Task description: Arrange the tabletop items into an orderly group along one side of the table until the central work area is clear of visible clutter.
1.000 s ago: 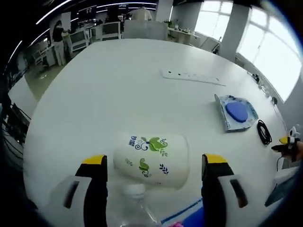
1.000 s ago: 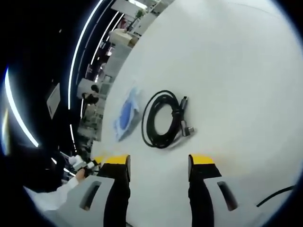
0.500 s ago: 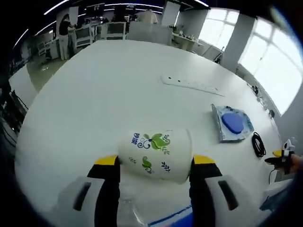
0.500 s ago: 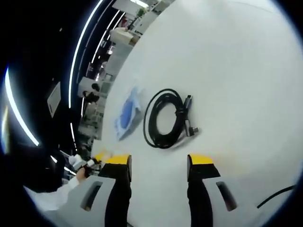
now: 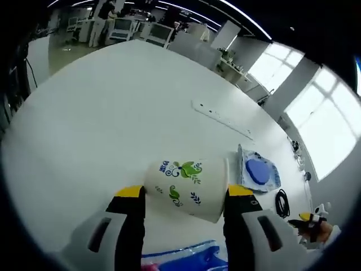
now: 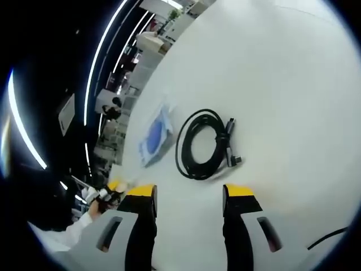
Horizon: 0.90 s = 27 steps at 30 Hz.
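My left tool (image 5: 181,197) grips the paper cup (image 5: 186,187) lightly, avoiding crushing, while my right tool (image 6: 188,195), jaws open, should straddle the coiled cable (image 6: 204,144).

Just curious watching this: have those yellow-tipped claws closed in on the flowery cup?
Yes. The left gripper has closed on the cup; earlier, bare table showed on both sides.

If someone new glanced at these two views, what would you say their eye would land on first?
Most likely the white paper cup with green leaf print, lying on its side between the yellow-tipped fingers of the left gripper, low in the left gripper view. Next, the coiled black cable on the white table, just ahead of the open right gripper. The clear packet with a blue disc lies to the cup's right.
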Available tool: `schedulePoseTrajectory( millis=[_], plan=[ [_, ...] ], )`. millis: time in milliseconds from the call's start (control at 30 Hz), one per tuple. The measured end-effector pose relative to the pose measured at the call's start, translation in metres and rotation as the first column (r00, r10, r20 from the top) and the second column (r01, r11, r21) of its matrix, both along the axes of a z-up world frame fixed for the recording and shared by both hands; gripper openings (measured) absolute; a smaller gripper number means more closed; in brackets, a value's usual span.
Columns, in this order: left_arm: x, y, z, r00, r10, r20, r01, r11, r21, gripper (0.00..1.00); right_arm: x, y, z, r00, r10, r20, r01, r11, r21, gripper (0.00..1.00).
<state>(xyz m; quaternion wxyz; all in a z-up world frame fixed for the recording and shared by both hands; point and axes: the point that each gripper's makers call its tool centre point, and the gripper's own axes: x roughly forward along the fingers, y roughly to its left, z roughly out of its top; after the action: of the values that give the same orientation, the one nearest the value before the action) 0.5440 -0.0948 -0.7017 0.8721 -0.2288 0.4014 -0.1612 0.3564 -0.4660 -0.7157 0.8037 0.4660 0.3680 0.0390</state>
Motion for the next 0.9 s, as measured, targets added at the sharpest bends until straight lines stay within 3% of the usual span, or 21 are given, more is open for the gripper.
schedulePoseTrajectory(
  millis=[133,267,333,433,533,633,700,767,800,833,867,900],
  plan=[
    [-0.007,-0.023,0.023,0.999,0.037,-0.02,-0.041,0.978,-0.204,0.55,0.001,0.005,0.008,1.0,0.019,0.017,-0.018,1.0,-0.007,0.45],
    [-0.016,-0.045,0.041,0.999,0.029,-0.022,-0.035,0.945,-0.324,0.55,0.012,0.013,0.026,0.996,0.052,0.067,-0.052,0.999,0.005,0.45],
    [-0.023,-0.057,0.049,0.999,0.024,-0.031,-0.034,0.927,-0.374,0.55,0.018,0.017,0.033,0.994,0.063,0.09,-0.064,0.998,0.007,0.46],
    [-0.026,-0.066,0.055,1.0,0.01,-0.025,-0.019,0.919,-0.393,0.55,0.027,0.027,0.045,0.986,0.107,0.13,-0.108,0.994,-0.004,0.46],
    [-0.034,-0.08,0.062,0.999,-0.027,-0.039,0.007,0.899,-0.437,0.55,0.033,0.037,0.053,0.957,0.228,0.181,-0.212,0.972,-0.107,0.46],
    [-0.039,-0.088,0.064,0.998,-0.045,-0.046,0.02,0.894,-0.448,0.55,0.037,0.048,0.064,0.904,0.365,0.224,-0.314,0.921,-0.232,0.46],
    [-0.042,-0.094,0.069,0.997,-0.048,-0.062,0.011,0.87,-0.493,0.55,0.042,0.053,0.075,0.857,0.446,0.257,-0.359,0.876,-0.322,0.45],
    [-0.047,-0.098,0.072,0.995,-0.056,-0.079,0.006,0.85,-0.528,0.55,0.045,0.058,0.084,0.788,0.55,0.276,-0.41,0.804,-0.432,0.44],
    [-0.052,-0.102,0.071,0.993,-0.081,-0.083,0.027,0.853,-0.521,0.55,0.046,0.063,0.09,0.74,0.613,0.277,-0.435,0.75,-0.498,0.43],
    [-0.054,-0.104,0.071,0.992,-0.092,-0.082,0.038,0.86,-0.509,0.55,0.047,0.065,0.094,0.711,0.647,0.276,-0.447,0.719,-0.532,0.43],
    [-0.058,-0.105,0.07,0.992,-0.102,-0.08,0.05,0.868,-0.494,0.55,0.05,0.07,0.099,0.664,0.691,0.285,-0.458,0.677,-0.576,0.42],
    [-0.058,-0.106,0.07,0.991,-0.105,-0.08,0.051,0.868,-0.494,0.55,0.05,0.074,0.104,0.646,0.703,0.296,-0.462,0.669,-0.582,0.42]
  ],
)
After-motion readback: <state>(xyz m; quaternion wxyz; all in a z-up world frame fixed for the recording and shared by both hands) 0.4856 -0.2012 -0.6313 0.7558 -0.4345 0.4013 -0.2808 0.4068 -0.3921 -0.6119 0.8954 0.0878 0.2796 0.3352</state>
